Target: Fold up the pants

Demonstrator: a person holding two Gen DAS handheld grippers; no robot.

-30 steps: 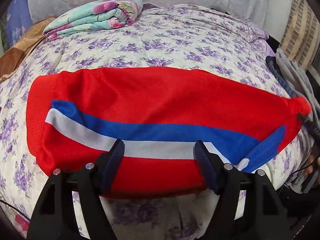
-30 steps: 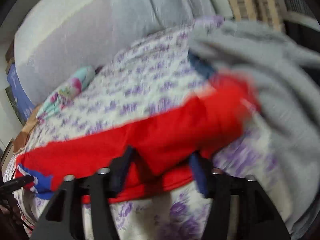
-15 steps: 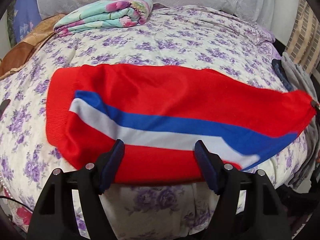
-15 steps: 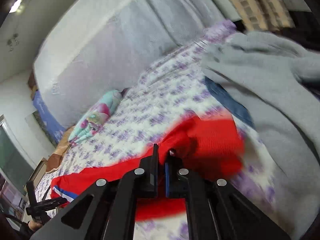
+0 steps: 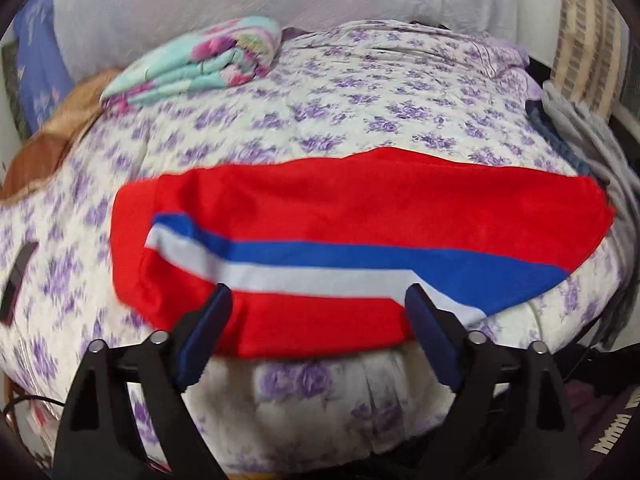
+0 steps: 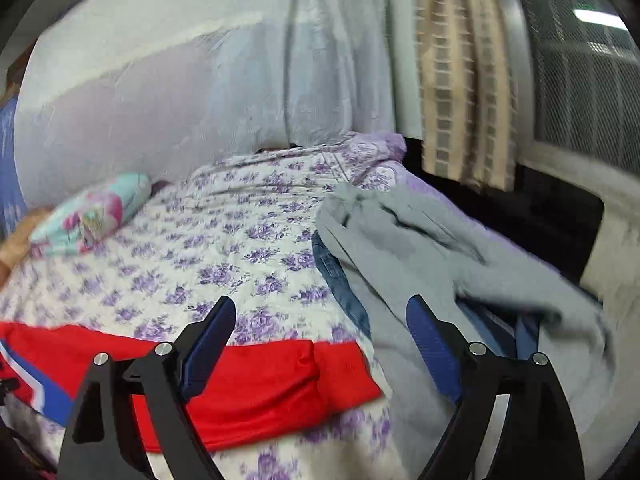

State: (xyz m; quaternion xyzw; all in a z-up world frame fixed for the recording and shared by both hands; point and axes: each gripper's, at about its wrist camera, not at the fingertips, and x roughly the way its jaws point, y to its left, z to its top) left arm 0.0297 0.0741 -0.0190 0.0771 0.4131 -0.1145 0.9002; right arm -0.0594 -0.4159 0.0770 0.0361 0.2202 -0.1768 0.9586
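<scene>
The pants [image 5: 360, 220] lay flat near the front edge of the bed [image 5: 360, 92], red with a blue and a white stripe running along their length. Their long axis ran left to right across the left wrist view, parallel to the bed's near edge. The broad red band at the left end was blurred, so whether it was waistband or cuff could not be made out. In the right wrist view only their right end [image 6: 280, 380] showed, the rest cut off at the frame's left edge.

The left gripper [image 5: 318, 300] stood wide apart over the near hem, holding nothing. The right gripper [image 6: 320, 312] was likewise spread wide and empty, above the bed just beside the pants' right end.

A grey garment [image 6: 440, 264] lay crumpled at the bed's right side, covering most of a blue denim piece [image 6: 340, 280]. A folded floral blanket [image 5: 200, 64] sat at the far left, and a dark flat object [image 5: 18, 276], too blurred to identify, lay on the left.
</scene>
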